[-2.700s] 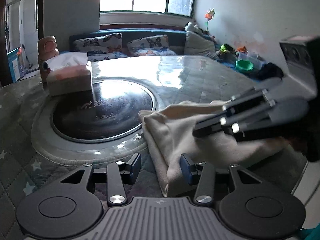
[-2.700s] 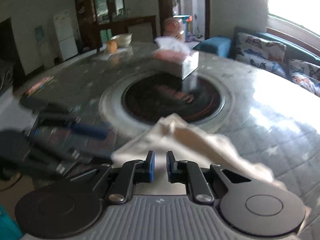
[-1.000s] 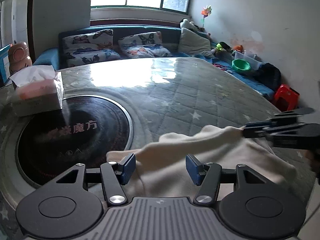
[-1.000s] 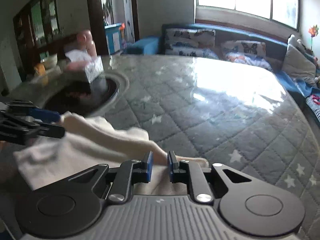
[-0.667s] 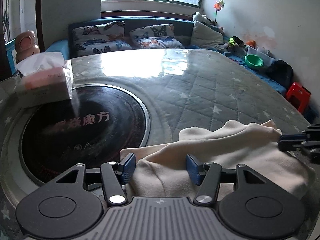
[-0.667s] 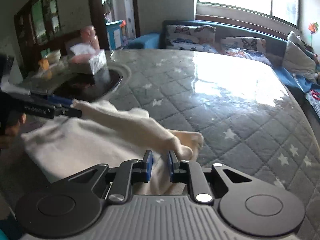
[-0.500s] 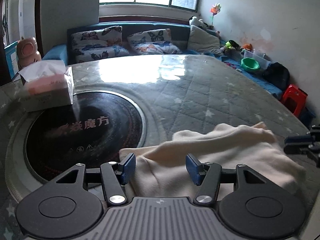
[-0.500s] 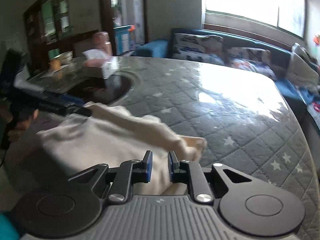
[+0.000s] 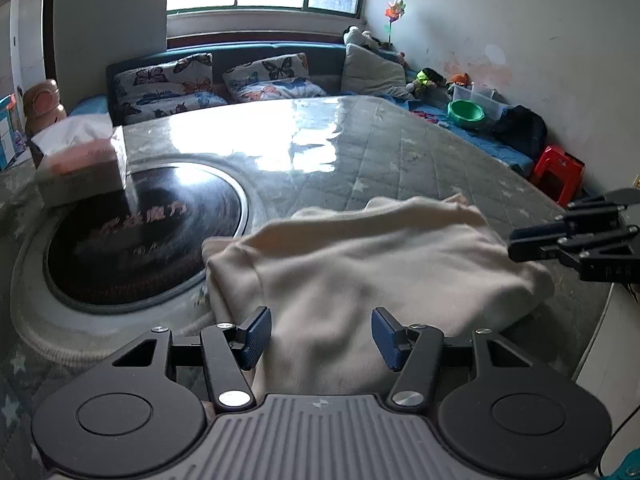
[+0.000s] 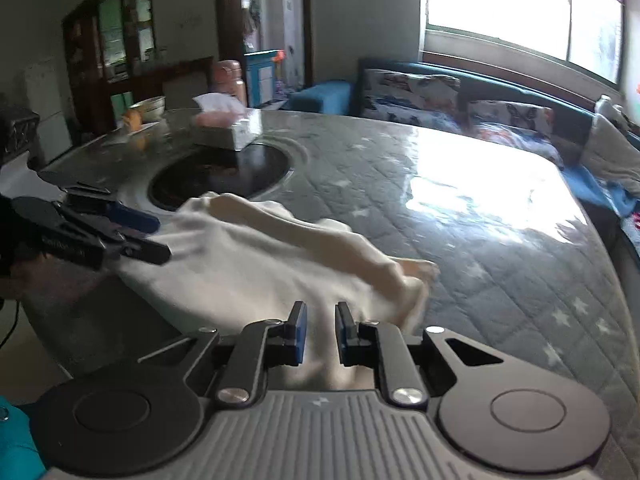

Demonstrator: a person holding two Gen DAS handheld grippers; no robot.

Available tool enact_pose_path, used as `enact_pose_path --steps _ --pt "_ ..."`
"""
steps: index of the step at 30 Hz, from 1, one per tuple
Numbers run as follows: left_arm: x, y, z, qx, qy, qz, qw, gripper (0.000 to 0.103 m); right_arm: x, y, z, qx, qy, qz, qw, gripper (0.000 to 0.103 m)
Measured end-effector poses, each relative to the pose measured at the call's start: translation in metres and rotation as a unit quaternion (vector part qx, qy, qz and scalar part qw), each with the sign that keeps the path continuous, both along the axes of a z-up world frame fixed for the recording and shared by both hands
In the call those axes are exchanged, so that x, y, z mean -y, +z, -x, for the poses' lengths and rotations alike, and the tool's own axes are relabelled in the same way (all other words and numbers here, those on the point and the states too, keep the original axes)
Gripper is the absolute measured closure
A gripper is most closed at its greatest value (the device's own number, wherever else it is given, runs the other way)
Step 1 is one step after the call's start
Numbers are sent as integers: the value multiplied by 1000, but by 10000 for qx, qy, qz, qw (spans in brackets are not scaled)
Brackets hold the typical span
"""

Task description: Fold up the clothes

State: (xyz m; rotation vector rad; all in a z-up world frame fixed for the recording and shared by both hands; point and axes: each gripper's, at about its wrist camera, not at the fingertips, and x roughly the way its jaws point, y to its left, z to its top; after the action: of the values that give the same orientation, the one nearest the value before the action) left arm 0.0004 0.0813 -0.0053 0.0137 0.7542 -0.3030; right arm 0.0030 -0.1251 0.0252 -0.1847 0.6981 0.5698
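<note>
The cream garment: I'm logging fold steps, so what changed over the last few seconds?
The cream garment was lifted and stretched between the two grippers a second ago; now it lies bunched flat on the quilted table. The right gripper has let go of its edge and pulled back, jaws nearly closed with no cloth pinched. The left gripper stays half open over the cloth. The tissue box has not moved.
</note>
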Motion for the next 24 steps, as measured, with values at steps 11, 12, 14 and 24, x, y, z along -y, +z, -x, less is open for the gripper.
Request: enact_pose_path --steps 11,12,14,24 --pt "-16 -7 13 -73 273 47 9996 42 -14 -1 3 -11 240 116 9996 89" --pt "-18 -7 14 -78 304 60 9995 42 -17 0 4 -9 298 95 9995 89" --pt "-21 -8 16 -98 367 83 9992 42 -23 -7 6 -83 415 186 9989 89" --pt "-36 1 18 -21 626 206 9978 42 -43 -11 10 -99 739 270 9969 89"
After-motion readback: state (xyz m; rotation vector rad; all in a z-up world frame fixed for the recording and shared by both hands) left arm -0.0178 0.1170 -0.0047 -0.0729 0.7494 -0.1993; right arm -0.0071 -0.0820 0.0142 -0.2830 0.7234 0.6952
